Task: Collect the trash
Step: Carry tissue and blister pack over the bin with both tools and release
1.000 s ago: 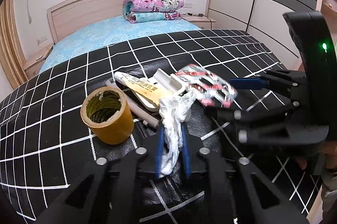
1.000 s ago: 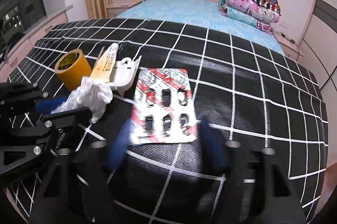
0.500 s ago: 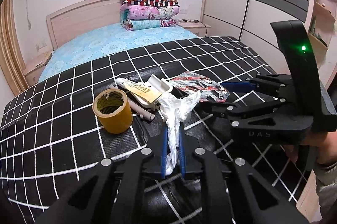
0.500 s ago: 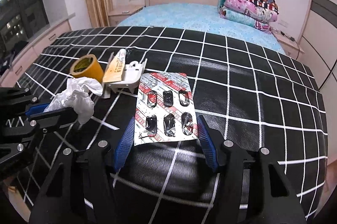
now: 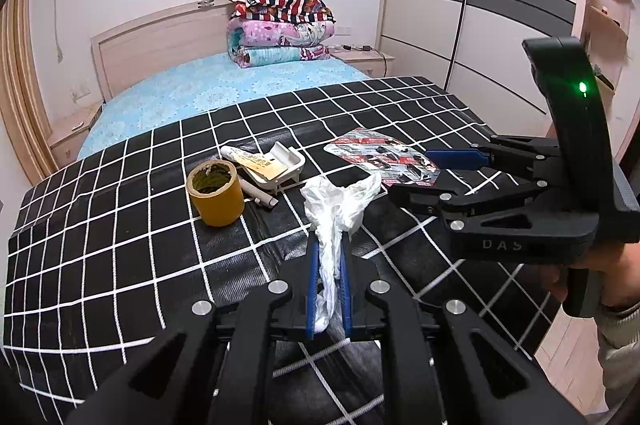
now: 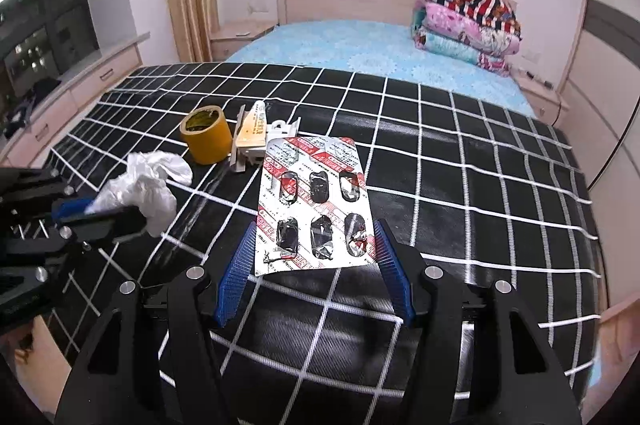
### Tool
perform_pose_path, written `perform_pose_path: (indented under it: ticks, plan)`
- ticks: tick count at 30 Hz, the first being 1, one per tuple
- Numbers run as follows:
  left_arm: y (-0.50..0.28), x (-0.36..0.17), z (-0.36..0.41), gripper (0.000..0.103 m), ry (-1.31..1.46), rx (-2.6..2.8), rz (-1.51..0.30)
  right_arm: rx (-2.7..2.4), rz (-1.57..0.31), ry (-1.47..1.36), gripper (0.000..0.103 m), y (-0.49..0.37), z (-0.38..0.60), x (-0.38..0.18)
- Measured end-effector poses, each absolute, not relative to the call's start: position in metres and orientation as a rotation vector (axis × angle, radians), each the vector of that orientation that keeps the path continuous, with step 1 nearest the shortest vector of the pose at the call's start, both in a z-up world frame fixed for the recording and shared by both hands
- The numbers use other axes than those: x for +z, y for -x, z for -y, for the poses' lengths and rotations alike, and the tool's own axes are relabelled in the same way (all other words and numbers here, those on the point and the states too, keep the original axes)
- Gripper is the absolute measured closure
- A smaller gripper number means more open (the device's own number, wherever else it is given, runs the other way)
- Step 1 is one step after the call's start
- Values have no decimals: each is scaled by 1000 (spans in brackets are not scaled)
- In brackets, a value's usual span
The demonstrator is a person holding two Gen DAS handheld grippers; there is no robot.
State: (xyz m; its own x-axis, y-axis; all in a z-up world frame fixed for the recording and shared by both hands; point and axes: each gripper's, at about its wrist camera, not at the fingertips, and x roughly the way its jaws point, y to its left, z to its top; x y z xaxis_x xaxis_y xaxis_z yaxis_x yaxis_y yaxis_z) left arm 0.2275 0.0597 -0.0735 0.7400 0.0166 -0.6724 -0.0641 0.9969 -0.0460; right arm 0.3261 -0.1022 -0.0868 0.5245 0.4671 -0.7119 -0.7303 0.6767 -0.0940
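Bedroom, trash spread over the black white-gridded cover (image 5: 120,245) at the foot of the bed.

My left tool (image 5: 328,253) is clenched on a crumpled white plastic bag (image 5: 340,201), whose loose end fans out past the blue pads, off the cover. My right tool (image 6: 316,253) is released, its blue pads either side of the near end of a flat, emptied red-and-silver blister pack (image 6: 316,201) without touching it; that pack lies on the cover toward its right-hand edge as I face the headboard. Beyond the bag stands an upright yellow roll of tape (image 5: 215,195), and just beside it a white plastic tray (image 5: 284,163) with a cream tube (image 5: 250,159) lying across it. Folded striped and pink quilts (image 5: 280,25) are stacked against the headboard.
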Motion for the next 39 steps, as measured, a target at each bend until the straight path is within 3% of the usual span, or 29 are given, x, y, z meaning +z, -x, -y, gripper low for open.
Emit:
perform_pose_path:
  ticks: [21,39]
  plan:
    - [-138,-46,-26,94,66,27,-663,797,-664,405,45,-242,141,-71]
    - [-80,-64,12,94,55,-16,-697,870,-649,420,45,-163,172,-80]
